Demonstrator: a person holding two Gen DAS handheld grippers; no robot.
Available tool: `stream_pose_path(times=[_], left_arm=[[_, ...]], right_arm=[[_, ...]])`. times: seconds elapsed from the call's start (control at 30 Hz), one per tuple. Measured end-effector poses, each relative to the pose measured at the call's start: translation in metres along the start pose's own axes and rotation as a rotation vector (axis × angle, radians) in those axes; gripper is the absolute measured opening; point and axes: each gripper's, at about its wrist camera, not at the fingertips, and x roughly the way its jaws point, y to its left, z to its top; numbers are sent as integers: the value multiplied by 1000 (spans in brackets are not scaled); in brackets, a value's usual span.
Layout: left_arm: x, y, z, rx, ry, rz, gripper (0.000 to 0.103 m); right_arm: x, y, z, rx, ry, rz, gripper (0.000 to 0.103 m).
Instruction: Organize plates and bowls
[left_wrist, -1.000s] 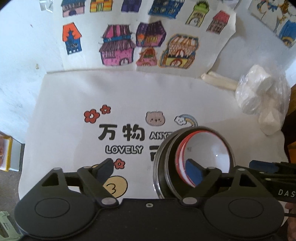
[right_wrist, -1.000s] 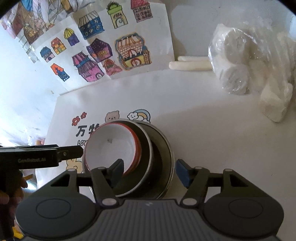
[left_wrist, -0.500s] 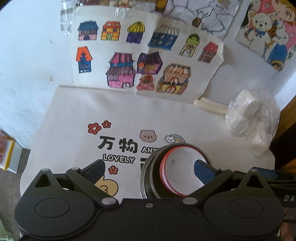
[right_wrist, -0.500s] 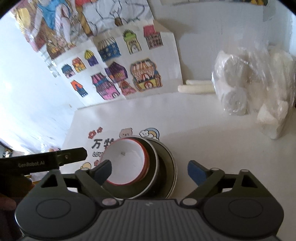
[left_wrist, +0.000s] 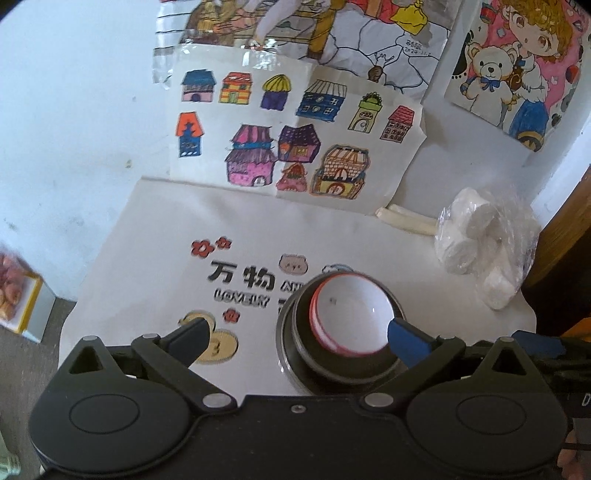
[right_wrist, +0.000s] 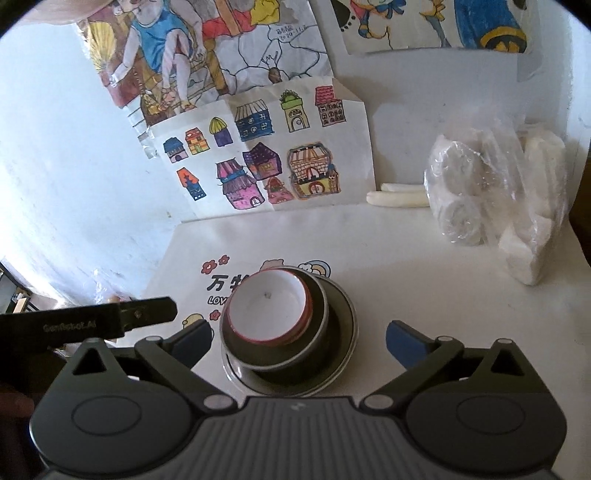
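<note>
Left gripper (left_wrist: 297, 334), fingers spread wide and grasping nothing; its right fingertip, blue-padded, overlaps the near rim of the stack in the left wrist view, contact not determinable. Right gripper (right_wrist: 299, 338), likewise spread and empty, its two blue-padded fingertips flanking the stack without touching it. In the right wrist view the left gripper's black body enters from the left edge, level and pointing toward the stack, and bears the white lettering "GenRobot.AI".

The stack: a white bowl with red rim (right_wrist: 268, 307) nests inside a dark bowl (right_wrist: 317, 334), which sits on a metal-rimmed plate (right_wrist: 345, 341). All three rest upright on a white printed cloth (left_wrist: 240, 225) covering the table.

The cloth carries the black characters "万物", the outlined word "LOVELY" beneath them, and letters beginning "AN" that the stack cuts off; red flowers, a bear face and a yellow disc marked "3" surround the text.

Beyond the cloth, a sheet of coloured house drawings (left_wrist: 295, 136) leans against the white wall, with larger coloured drawings above it. To the right, well apart from the stack, lies a clear plastic bag of white rolls (right_wrist: 495, 199), with two pale sticks (right_wrist: 399, 195) just beside it.
</note>
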Motion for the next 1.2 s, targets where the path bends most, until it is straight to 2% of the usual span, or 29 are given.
stream_pose_path(times=[0.27,0.7,0.97,1.2], left_arm=[[-25,5,-22,-11,-18,17,102],[-50,17,-44,35,-58,10,102],[-58,32,-49,52,-66,-56,102],[-68,46,-53,117,-106,-116,102]], right_arm=[[-21,6,-17,13,-40,-16,103],[-26,21,-41,31,-34,-29,103],[-34,45,-49,26,-58,-78,103],[-48,72,-68,53,-129,-157,103]])
